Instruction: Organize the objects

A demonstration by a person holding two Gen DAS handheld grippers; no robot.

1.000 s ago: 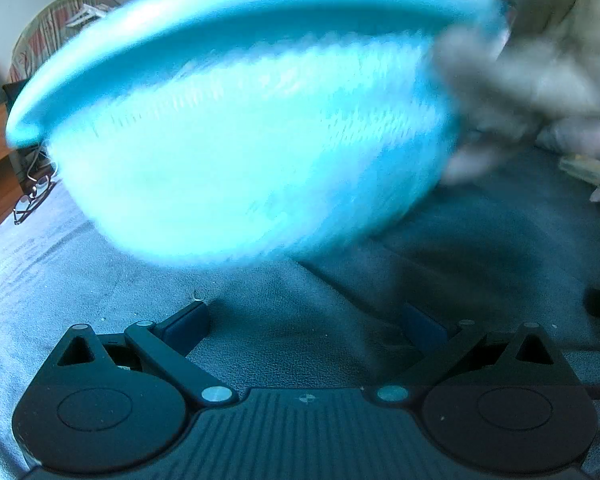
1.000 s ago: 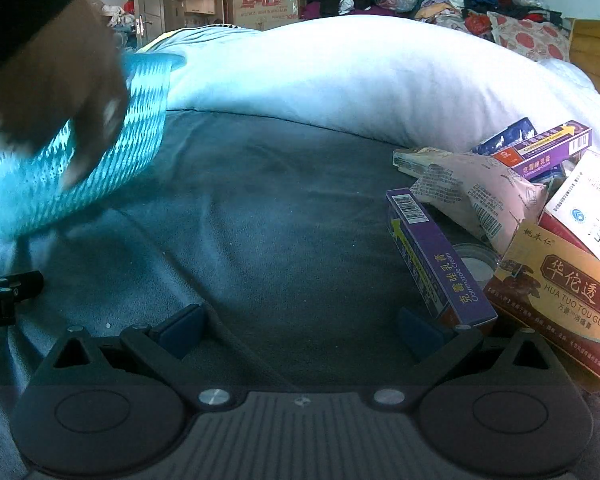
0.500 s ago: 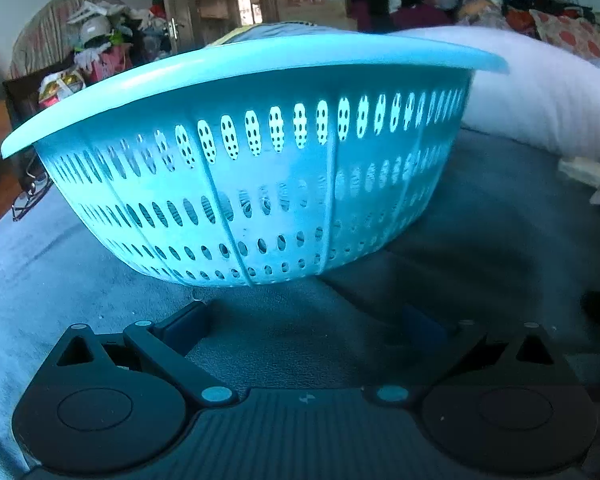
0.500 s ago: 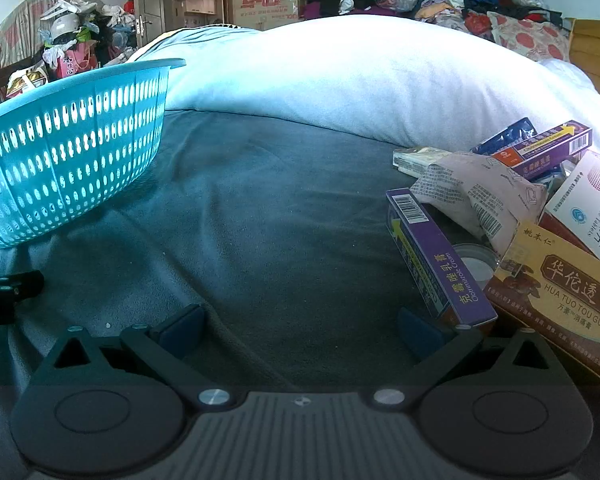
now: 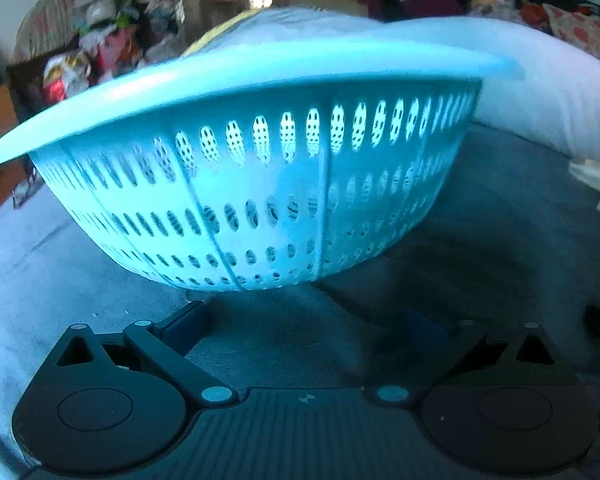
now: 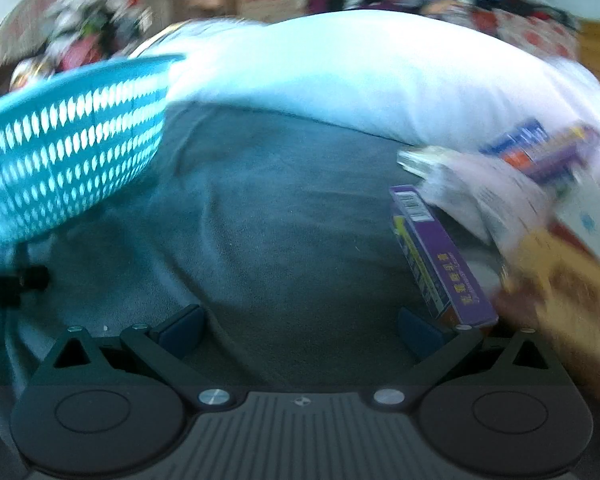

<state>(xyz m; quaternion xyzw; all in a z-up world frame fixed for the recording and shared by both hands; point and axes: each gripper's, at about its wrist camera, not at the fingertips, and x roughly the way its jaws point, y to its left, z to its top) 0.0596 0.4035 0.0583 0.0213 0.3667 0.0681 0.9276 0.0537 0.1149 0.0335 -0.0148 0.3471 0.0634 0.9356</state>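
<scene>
- Landmark for everything here is the turquoise basket [image 5: 260,184]: perforated plastic, sitting on the grey-blue blanket [image 6: 284,208], tipped a bit so its rim is higher on one side. Can't see inside it from either camera.
- The left gripper [image 5: 304,320] is right in front of the basket's lower wall, fingers spread wide, nothing between them.
- The right gripper [image 6: 300,328] is off to the basket's right, well apart from it, also spread wide and empty.
- The stuff to sort is a heap of boxes and packets on the far side of the right gripper from the basket. Closest one is a purple box [image 6: 440,264] standing on a long edge, its near end just beside the right-hand finger [image 6: 416,330]. Behind it there's a pale crinkly packet [image 6: 476,192] and a tan box [image 6: 572,280], both too blurred to read.
- A big white pillow [image 6: 372,80] sits behind the basket and the pile.
- My guess on handling: the purple box looks like thin cardboard, light, fairly stiff but it'll dent if you squeeze hard. I'd pinch it across the narrow thickness near the middle so it doesn't swing.
- The packet looks soft and slippery-ish, probably better to grab by a bunched edge.
- The basket itself seems light and springy, so dropping things in from above beats nudging it, or it'll probably slide on the blanket.
</scene>
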